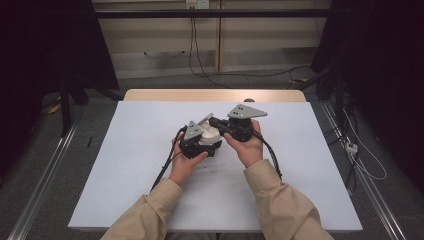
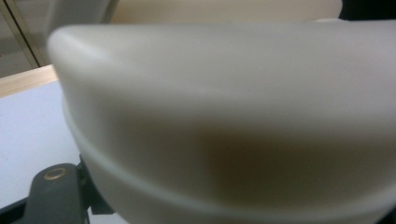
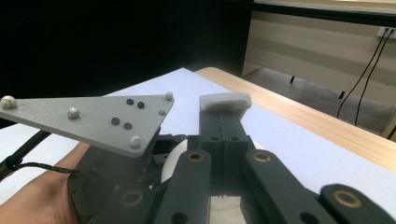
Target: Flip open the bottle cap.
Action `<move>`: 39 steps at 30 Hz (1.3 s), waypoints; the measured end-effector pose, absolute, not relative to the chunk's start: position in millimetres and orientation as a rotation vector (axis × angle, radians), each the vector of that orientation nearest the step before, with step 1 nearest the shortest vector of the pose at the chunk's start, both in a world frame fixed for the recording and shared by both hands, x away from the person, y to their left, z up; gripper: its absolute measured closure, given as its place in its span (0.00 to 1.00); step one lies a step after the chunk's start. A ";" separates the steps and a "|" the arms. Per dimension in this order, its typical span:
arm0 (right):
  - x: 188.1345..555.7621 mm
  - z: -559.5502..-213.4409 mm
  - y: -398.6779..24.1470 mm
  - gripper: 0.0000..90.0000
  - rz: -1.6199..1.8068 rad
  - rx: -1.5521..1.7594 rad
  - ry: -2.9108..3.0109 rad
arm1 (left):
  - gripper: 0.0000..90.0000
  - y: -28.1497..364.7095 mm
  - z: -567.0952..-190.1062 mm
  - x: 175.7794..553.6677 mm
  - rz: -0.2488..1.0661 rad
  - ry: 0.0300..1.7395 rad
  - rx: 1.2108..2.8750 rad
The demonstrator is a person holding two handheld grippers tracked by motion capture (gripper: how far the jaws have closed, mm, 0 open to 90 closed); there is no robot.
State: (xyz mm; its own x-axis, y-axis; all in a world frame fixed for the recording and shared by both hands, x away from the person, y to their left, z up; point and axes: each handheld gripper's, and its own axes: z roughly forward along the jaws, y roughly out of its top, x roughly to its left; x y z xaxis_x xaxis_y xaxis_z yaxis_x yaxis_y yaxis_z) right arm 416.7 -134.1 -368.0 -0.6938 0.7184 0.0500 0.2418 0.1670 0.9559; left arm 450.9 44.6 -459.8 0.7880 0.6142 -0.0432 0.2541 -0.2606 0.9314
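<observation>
1 white rounded container [image 1: 209,135] sits mid-table on the white sheet [image 1: 135,165], pinched by the left gripper [image 1: 200,142]. The right gripper [image 1: 220,122], jaws pressed together with nothing between them, reaches over it. 2 grippers, 2 hands.

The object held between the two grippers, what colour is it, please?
Cream-white object; left gripper view shows it best.

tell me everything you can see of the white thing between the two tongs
The white object is a smooth, cream-white piece, plastic by its look, with rounded edges and a raised ridge running round its side. It sits low over the white table, between the person's hands. The left tongs are shut on it. The right tongs are shut, their tips against a small white part at its top. Its full shape stays hidden.
</observation>
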 end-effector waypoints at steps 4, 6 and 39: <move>418.6 -367.3 -132.4 1.00 1.542 0.904 2.031 | 0.20 44.7 -459.8 450.9 0.396 0.664 1.846; 419.6 -366.7 -131.7 1.00 1.543 0.909 2.030 | 0.20 44.7 -459.8 450.9 0.395 0.665 1.845; 433.9 -363.0 -122.0 1.00 1.519 0.905 2.030 | 0.20 45.1 -459.7 451.2 0.406 0.660 1.853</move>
State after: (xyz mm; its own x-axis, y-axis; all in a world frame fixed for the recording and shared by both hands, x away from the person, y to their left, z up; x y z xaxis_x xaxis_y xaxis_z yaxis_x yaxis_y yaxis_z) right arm 433.9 -122.0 -363.0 -0.6857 0.7272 0.0325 0.2365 0.1803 0.9548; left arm 451.2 45.1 -459.7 0.7882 0.6147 -0.0316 0.2482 -0.2705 0.9302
